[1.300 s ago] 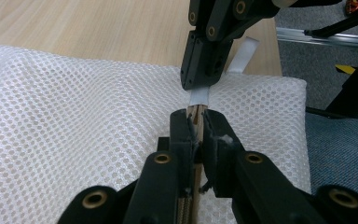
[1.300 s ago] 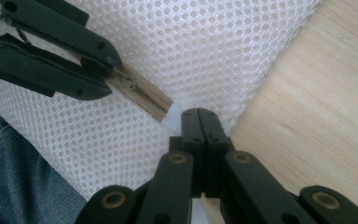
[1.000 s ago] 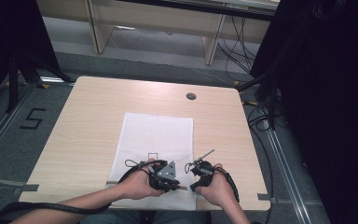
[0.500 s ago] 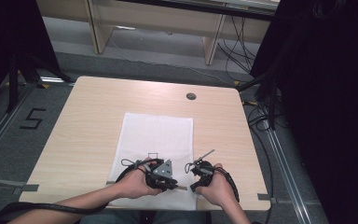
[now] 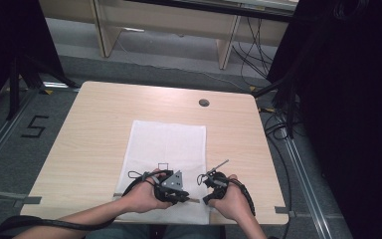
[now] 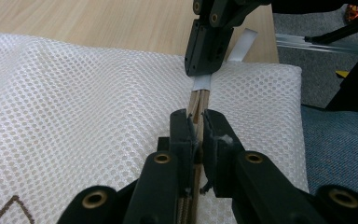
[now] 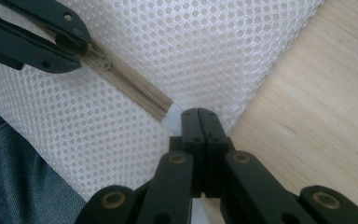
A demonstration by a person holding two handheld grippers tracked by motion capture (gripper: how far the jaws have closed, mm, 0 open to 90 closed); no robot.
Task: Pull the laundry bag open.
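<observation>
White mesh bag (image 5: 166, 149) lies flat mid-table (image 5: 94, 129), its zipper (image 7: 130, 91) along the near edge. Left gripper (image 6: 195, 128) clenched on the zipper pull. Right gripper (image 7: 199, 122) clamped tight on the white tab (image 7: 171, 117) at the zipper's right end, by the bag's near right corner. Both hands sit close together at the near edge of the table.

White mesh zip bag (image 5: 166, 149) lies flat on the table, tan zipper (image 7: 135, 95) along its near edge
</observation>
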